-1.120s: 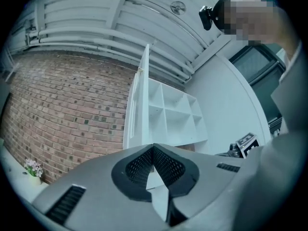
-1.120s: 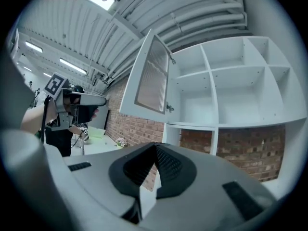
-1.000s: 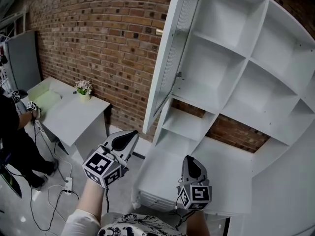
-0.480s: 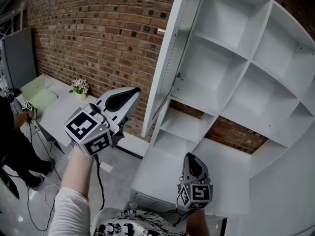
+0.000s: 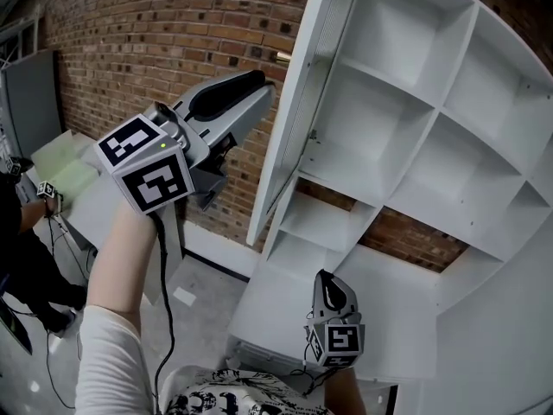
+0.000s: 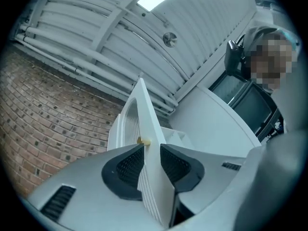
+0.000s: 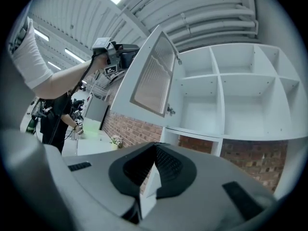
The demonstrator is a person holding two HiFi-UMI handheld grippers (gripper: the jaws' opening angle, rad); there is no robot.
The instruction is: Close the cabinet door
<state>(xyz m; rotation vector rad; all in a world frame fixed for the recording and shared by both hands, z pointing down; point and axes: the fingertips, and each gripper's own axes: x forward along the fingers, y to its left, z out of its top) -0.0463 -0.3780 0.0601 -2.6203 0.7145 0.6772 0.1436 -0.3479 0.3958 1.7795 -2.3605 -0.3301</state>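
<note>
The tall white cabinet door (image 5: 298,119) stands swung out from the open shelf unit (image 5: 432,102), with a small brass knob (image 5: 282,56) near its free edge. My left gripper (image 5: 257,89) is raised just left of that edge, below the knob. In the left gripper view its jaws (image 6: 151,148) are opening, and the door's edge (image 6: 149,124) and knob (image 6: 143,141) show in the gap, with no pad pressing on them. My right gripper (image 5: 332,285) hangs low over the bottom shelf, shut and empty (image 7: 155,146). The right gripper view shows the door (image 7: 151,78) from below.
A brick wall (image 5: 164,50) runs behind the door. A white table (image 5: 78,188) stands at the left, partly hidden by my arm, and a person (image 5: 17,240) stands beside it. The low cabinet top (image 5: 276,305) lies under the shelves.
My left gripper has risen from waist height to beside the door's free edge, tilting upward, and its jaws have parted. The right gripper has stayed put.
</note>
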